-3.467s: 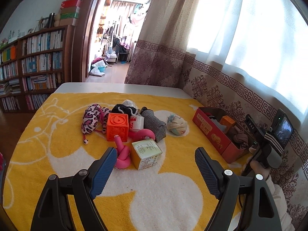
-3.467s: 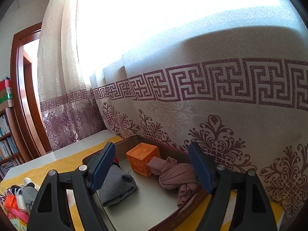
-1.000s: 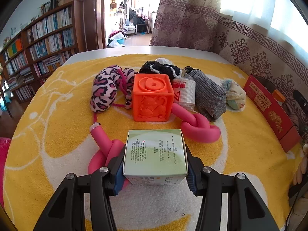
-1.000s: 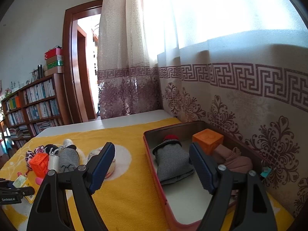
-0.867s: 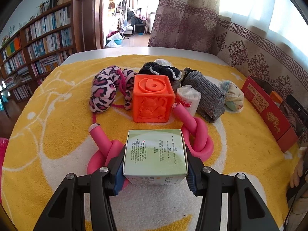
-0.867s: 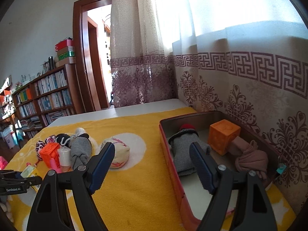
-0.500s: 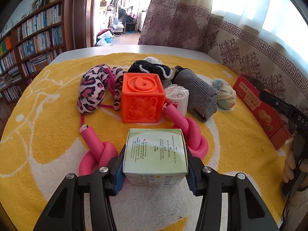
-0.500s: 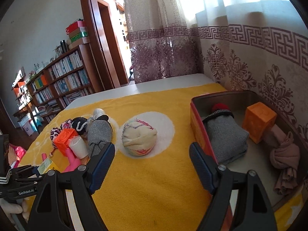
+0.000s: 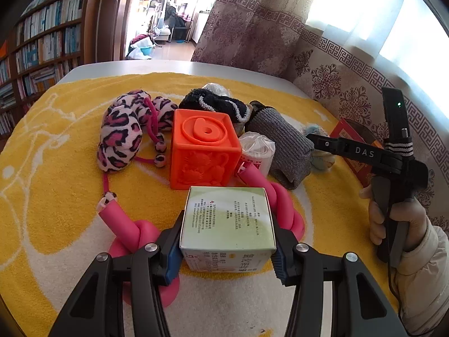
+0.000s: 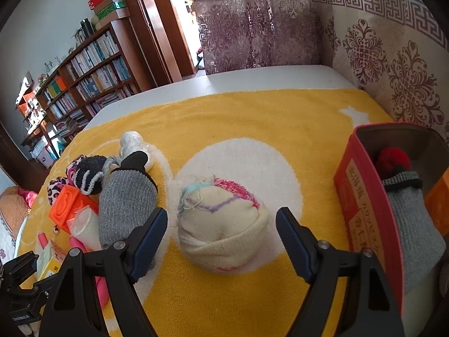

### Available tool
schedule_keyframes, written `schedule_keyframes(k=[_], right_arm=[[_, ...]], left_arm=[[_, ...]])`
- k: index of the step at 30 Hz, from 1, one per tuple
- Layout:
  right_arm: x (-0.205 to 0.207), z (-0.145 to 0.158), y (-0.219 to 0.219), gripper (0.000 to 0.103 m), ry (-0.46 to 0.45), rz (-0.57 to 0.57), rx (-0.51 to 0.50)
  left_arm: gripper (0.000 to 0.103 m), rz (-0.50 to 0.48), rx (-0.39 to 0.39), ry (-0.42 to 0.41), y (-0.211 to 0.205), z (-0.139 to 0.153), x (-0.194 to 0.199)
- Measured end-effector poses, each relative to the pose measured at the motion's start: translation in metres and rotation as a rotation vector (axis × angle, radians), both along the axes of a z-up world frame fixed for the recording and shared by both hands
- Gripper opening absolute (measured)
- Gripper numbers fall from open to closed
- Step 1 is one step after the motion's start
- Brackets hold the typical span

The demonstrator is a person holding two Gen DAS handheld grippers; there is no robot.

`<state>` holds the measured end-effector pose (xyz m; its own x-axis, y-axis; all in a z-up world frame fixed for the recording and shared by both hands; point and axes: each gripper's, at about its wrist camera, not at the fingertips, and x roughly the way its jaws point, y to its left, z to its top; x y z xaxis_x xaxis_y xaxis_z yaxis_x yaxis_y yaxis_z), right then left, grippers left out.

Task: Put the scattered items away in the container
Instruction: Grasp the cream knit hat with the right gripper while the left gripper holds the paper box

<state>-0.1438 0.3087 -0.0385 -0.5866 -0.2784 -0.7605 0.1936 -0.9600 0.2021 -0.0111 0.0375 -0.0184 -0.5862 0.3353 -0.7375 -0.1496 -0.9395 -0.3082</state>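
Right now I have the left gripper (image 9: 227, 248) clamped on the pale green carton (image 9: 228, 220), its blue pads pressed against both side faces, the box sitting near me over the yellow-and-white towel (image 9: 56, 174). Just past the carton lies the knotted pink foam tube (image 9: 134, 233), curling around both sides of it, and beyond that stands the orange block (image 9: 204, 151) with a raised figure on its top face. To the left of the block I see the pink leopard-print plush (image 9: 123, 134); behind it is a black fuzzy sock (image 9: 213, 104); to its right a small white roll (image 9: 258, 148) touches a grey knitted sock (image 9: 283, 143). My right gripper (image 10: 221, 238) has its jaws standing wide apart, one on each side of the cream sock ball (image 10: 221, 224), with a gap on either side, so the pads are not pressing it. That ball rests on a white circle of the towel, between the grey sock on the left and the red container (image 10: 362, 196) on the right. The container sits at the far right of the table by the patterned curtain (image 10: 393, 64), and inside it I can make out another grey sock (image 10: 412, 219) with a red cuff and a bit of something orange at the edge. From the left camera, a hand (image 9: 393, 221) in a pale sleeve grips the right tool's handle.
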Motion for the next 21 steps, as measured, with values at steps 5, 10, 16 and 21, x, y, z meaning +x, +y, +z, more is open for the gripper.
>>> schedule_keyframes(k=[5, 10, 16, 21], right_arm=[[0.004, -0.006, -0.001, 0.067, -0.012, 0.004, 0.022], [0.015, 0.003, -0.002, 0.067, 0.027, 0.020, 0.006], [0.028, 0.027, 0.010, 0.067, 0.100, -0.004, -0.070], [0.037, 0.043, 0.020, 0.067, 0.132, -0.029, -0.120]], left_arm=[[0.053, 0.018, 0.026, 0.016, -0.002, 0.001, -0.001], [0.053, 0.053, 0.047, 0.034, -0.010, 0.008, -0.001], [0.053, 0.066, 0.041, 0.043, -0.006, 0.019, -0.003], [0.053, 0.029, 0.029, 0.069, 0.017, 0.034, -0.005]])
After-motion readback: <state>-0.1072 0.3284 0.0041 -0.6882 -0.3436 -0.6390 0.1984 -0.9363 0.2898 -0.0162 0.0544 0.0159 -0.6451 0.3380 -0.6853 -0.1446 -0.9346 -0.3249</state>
